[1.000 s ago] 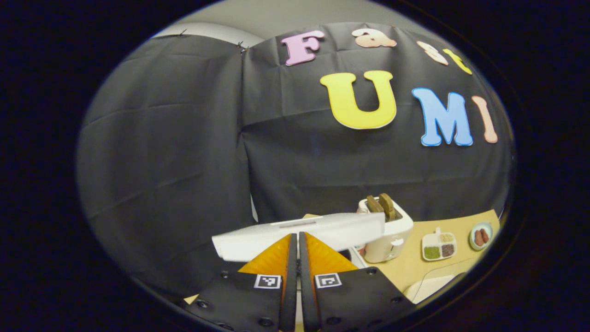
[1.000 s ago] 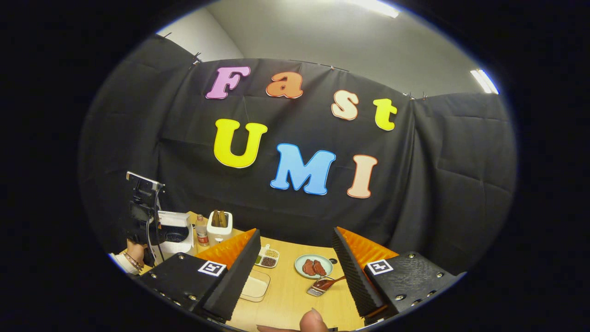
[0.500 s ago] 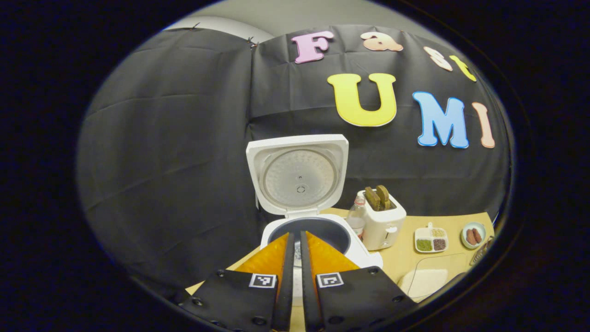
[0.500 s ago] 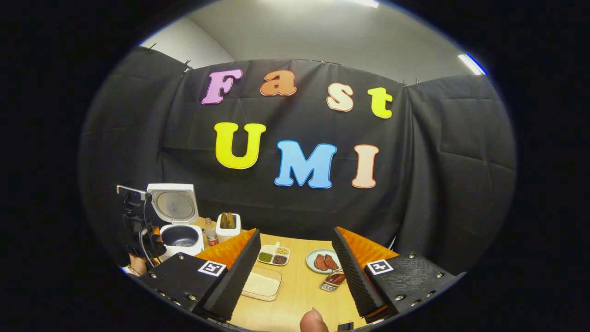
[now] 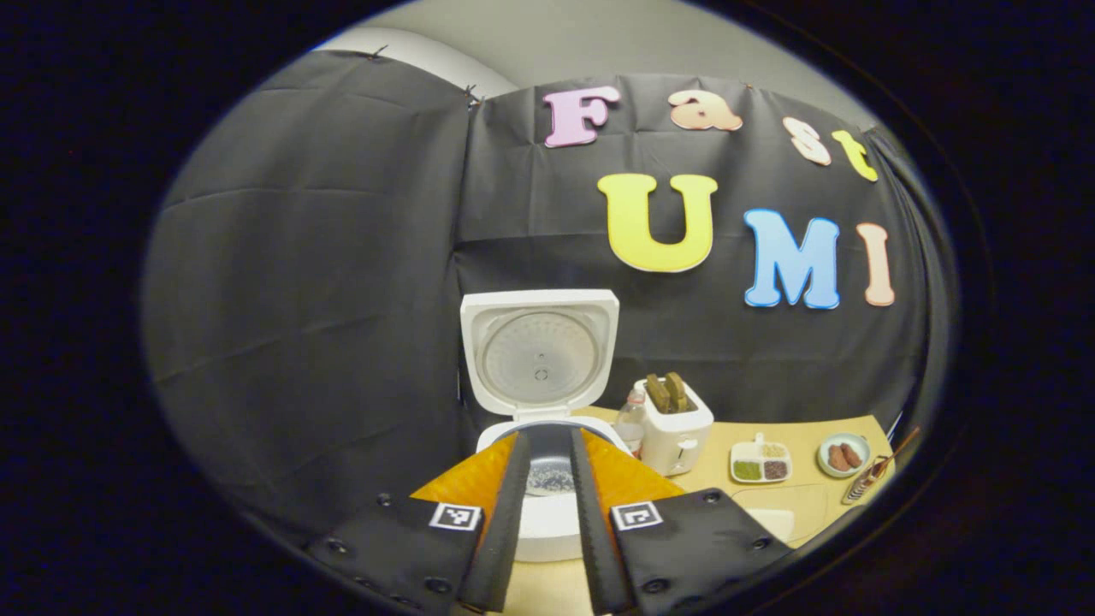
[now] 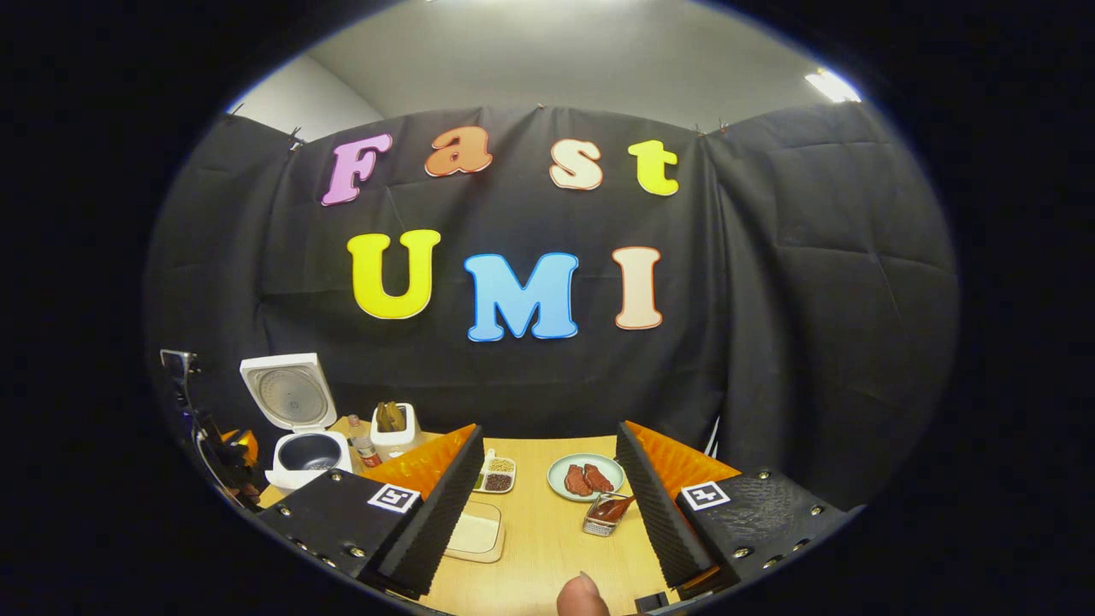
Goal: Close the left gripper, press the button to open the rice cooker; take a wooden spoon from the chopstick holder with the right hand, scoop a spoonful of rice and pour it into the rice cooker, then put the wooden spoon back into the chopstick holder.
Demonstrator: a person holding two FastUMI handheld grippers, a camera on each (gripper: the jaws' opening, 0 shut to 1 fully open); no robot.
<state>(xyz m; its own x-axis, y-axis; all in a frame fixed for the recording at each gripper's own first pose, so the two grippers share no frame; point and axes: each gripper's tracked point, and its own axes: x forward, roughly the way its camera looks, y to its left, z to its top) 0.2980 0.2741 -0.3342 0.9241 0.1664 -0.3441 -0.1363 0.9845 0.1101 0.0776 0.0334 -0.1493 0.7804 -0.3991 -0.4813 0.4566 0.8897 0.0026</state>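
Item: rice cooker (image 5: 547, 505), lid raised, pot exposed, at the surface's (image 6: 547, 539) left end.
Item: chopstick holder (image 6: 609, 515), wire basket with the wooden spoon (image 6: 618, 505) leaning in it, just in front of the right gripper (image 6: 547, 496).
Risk, judged: the light basket may tip or drag when the spoon is lifted at a slant.
Left gripper (image 5: 547, 479): fingers slightly apart, holding nothing, hovering before the cooker.
Right gripper: fingers wide apart, empty.

Your right gripper (image 6: 547, 488) hovers wide apart over the table (image 6: 547, 547); the rice cooker (image 6: 299, 428) stands open, far left.
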